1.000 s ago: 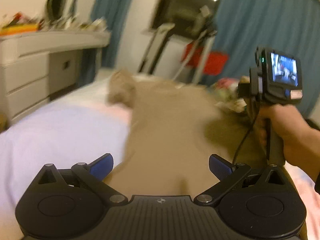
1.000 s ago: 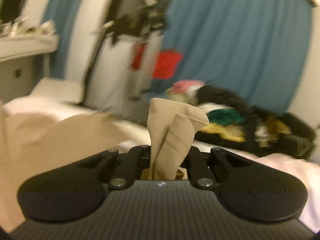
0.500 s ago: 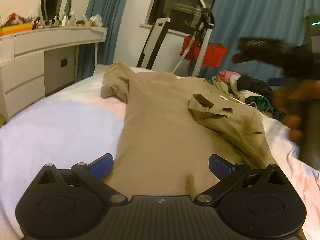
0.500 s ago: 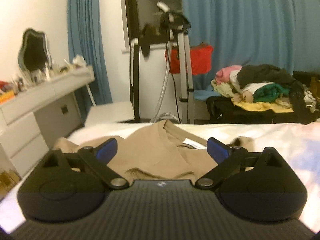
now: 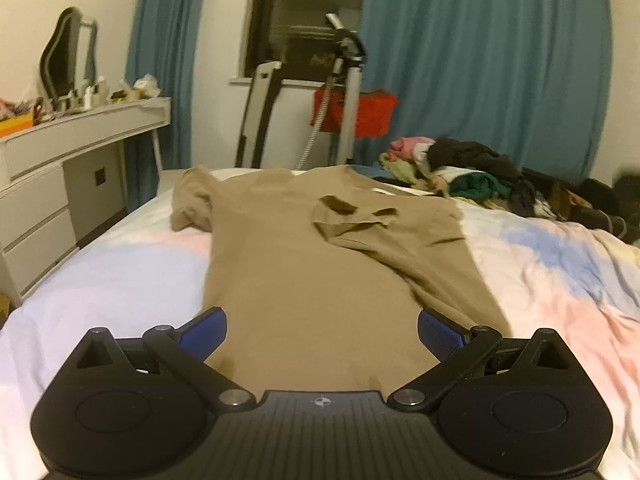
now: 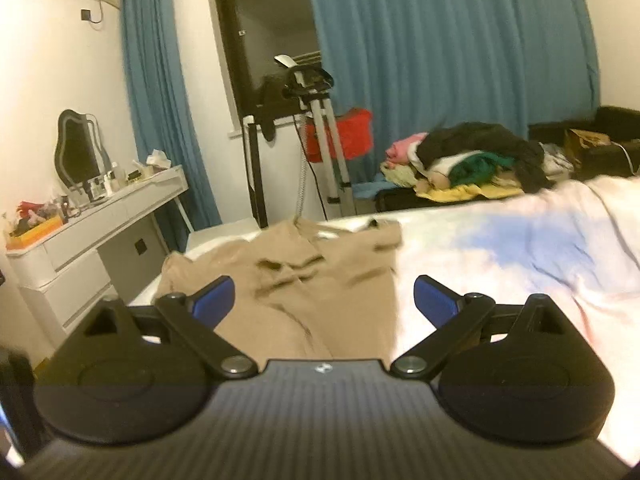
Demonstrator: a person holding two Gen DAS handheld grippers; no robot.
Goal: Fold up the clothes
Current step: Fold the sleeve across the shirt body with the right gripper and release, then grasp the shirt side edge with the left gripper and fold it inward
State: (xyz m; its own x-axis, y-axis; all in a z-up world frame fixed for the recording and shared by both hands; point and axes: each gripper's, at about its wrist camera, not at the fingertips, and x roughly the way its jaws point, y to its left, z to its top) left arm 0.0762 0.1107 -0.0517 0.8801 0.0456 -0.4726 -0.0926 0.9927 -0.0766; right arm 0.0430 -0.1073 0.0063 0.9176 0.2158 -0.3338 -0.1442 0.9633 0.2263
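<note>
On the bed [image 5: 120, 280] the tan shirt [image 5: 304, 280] lies lengthwise straight ahead of my left hand-held gripper [image 5: 322, 338], hem nearest; my right hand-held gripper [image 6: 324, 300] sits off its right edge. Both are wide, empty.

Both the left tongs [image 5: 322, 334] and right tongs [image 6: 324, 300] had matte black ribbed bodies, round side discs, silver pivot screws and blue finger pads [image 5: 203, 332].

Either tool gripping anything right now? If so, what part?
Nothing held. Left tool and right tool both stand open above the tan shirt, pads clear of it.
</note>
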